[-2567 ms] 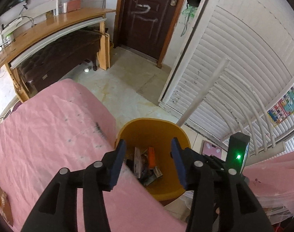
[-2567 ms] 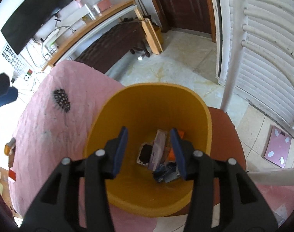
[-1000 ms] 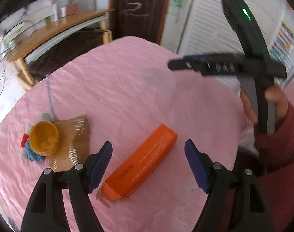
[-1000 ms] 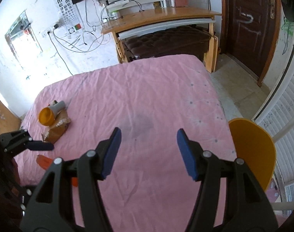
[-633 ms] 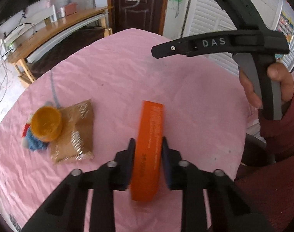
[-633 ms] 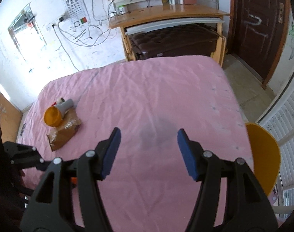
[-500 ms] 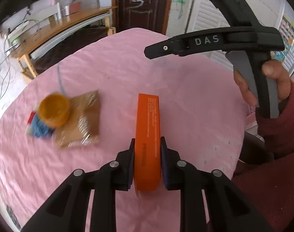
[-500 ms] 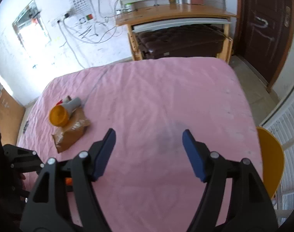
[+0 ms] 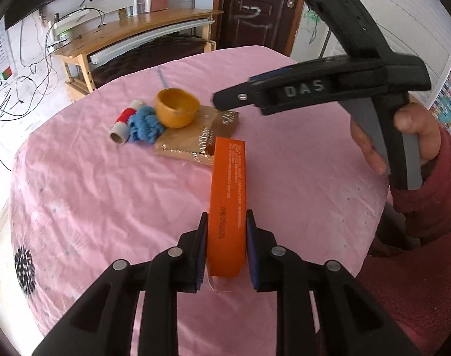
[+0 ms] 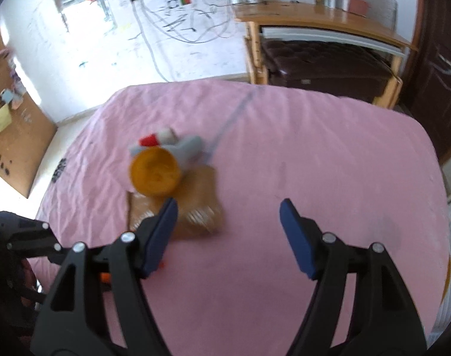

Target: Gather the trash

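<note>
Now, over the pink bed (image 9: 91,184), the left gripper (image 9: 226,244) has its fingers clamped on the orange box (image 9: 228,195), ready for binning, while the right gripper (image 10: 228,231), fingers wide and empty, nears the brown wrapper (image 10: 195,204).

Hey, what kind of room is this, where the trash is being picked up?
Most likely a lived-in bedroom or family room at home: a pink sheet covers the surface holding the trash, a wooden desk stands by the scribbled wall, and a dark door leads out.
</note>
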Demonstrator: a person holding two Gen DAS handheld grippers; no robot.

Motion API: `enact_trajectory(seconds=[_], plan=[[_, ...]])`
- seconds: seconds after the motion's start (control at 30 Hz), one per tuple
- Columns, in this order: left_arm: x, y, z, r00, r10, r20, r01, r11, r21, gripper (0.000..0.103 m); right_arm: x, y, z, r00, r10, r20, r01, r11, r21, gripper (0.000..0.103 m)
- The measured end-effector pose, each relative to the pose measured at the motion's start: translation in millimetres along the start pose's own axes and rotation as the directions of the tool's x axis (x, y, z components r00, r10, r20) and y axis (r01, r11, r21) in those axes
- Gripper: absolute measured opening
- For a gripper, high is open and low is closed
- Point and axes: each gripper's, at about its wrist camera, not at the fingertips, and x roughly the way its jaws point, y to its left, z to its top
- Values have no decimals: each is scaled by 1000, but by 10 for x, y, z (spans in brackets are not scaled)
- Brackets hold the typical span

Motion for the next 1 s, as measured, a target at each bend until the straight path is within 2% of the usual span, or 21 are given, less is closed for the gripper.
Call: enact_trajectory(seconds=[0.27, 0.5, 0.53, 0.6, 0.63, 0.67, 0.83, 1.0], plan=[[-52, 83, -98, 1000, -3, 9, 4, 1000, -29, 19, 195, 402, 162, 999, 30, -10, -31, 995, -95, 69], [-73, 151, -151, 1000, -13, 17, 14, 998, -53, 19, 250, 548, 203, 999, 51, -3, -51, 992, -118, 68], [-77, 158, -158, 1000, -14, 19, 15, 998, -58, 19, 257, 568, 206, 999, 47, -1, -46, 991, -122, 66], [-84, 167, -169, 1000, -19, 23, 20, 998, -66, 19, 287, 585, 211, 999, 31, -8, -32, 992, -123, 48], [-89, 170, -181, 999, -21, 24, 22, 997, -70, 19, 307, 592, 215, 1000, 26, -16, -27, 992, -121, 43], [-83, 180, -171, 999, -25, 26, 27, 997, -79, 19, 322, 604, 215, 1000, 15, -21, -18, 992, -127, 28], [-88, 183, -182, 999, -26, 31, 29, 996, -90, 19, 280, 623, 195, 1000, 16, 2, -15, 990, -138, 27], [-123, 146, -181, 999, 11, 30, -9, 997, -80, 19, 146, 573, 184, 1000, 3, 31, 1, 992, -125, 27]])
